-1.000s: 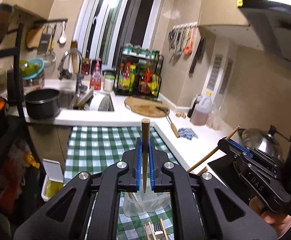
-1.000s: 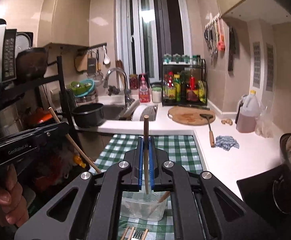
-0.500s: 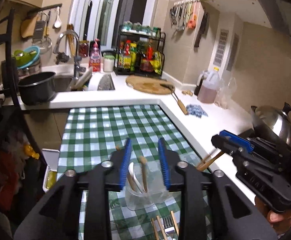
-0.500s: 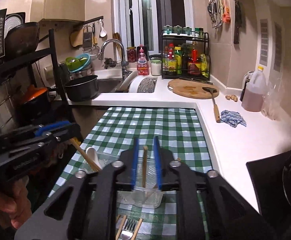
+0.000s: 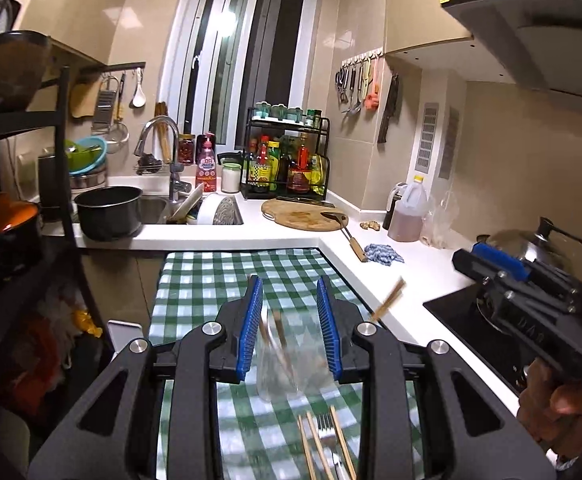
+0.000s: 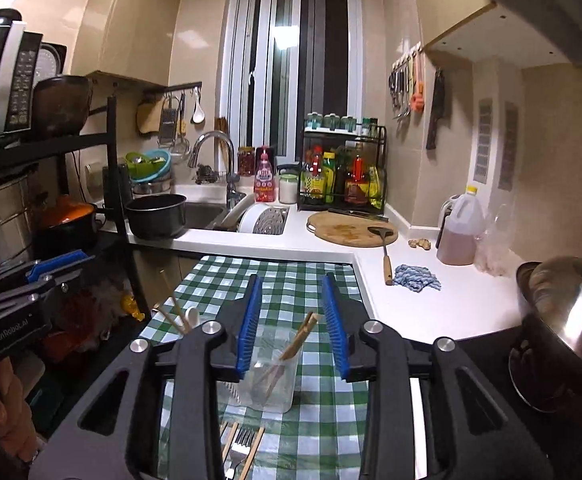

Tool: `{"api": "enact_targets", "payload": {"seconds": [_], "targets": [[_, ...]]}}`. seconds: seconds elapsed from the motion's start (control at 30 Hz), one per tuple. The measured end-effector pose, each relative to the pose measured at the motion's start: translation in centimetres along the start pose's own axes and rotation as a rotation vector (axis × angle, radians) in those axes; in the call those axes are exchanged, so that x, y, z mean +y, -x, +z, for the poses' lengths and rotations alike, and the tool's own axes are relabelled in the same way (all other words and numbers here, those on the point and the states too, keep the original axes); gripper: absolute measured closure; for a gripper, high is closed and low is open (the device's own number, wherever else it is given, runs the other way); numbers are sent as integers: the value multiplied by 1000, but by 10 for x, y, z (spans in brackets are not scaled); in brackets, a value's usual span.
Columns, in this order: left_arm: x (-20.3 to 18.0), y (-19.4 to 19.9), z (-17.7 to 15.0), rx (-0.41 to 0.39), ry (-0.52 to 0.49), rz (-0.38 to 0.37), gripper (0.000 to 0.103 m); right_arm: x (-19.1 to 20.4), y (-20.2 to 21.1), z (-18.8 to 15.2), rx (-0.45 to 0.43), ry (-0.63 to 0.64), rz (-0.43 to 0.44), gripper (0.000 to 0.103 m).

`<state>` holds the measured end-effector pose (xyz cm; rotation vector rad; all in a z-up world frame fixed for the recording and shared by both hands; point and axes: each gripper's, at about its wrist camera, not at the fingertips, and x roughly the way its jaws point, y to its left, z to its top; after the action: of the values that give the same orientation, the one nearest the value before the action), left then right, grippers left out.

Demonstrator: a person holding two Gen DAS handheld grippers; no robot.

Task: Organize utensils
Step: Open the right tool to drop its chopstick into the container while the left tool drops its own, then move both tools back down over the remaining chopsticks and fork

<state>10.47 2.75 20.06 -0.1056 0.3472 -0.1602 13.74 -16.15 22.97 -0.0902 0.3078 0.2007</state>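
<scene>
I see a small kitchen: a green checked cloth (image 6: 291, 276) covers the worktop (image 6: 431, 308), which runs to a sink (image 6: 203, 214), a cutting board (image 6: 347, 228) and a spice rack (image 6: 343, 176) under the window (image 6: 291, 60). My left claw (image 5: 289, 328) stands apart, empty. My right claw (image 6: 293, 324) has just been opening; nothing is pressed between its pads. Chopsticks (image 6: 291, 352) lean in a clear cup (image 6: 267, 380) on the cloth; a fork (image 6: 243, 440) lies nearer.
</scene>
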Motion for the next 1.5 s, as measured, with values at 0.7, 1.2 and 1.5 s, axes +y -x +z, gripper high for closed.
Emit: {"api": "enact_targets", "payload": {"seconds": [0.7,1.2,1.5], "targets": [[6,62,-178,145,68,48,76,20,86,-187,112,-110,-18,73],[24,45,-203,245,137,78,76,68,39,-262,386,-86,102,76],[14,35,-213,288,111,53,76,66,27,-279,472,-61,61,90]]}}
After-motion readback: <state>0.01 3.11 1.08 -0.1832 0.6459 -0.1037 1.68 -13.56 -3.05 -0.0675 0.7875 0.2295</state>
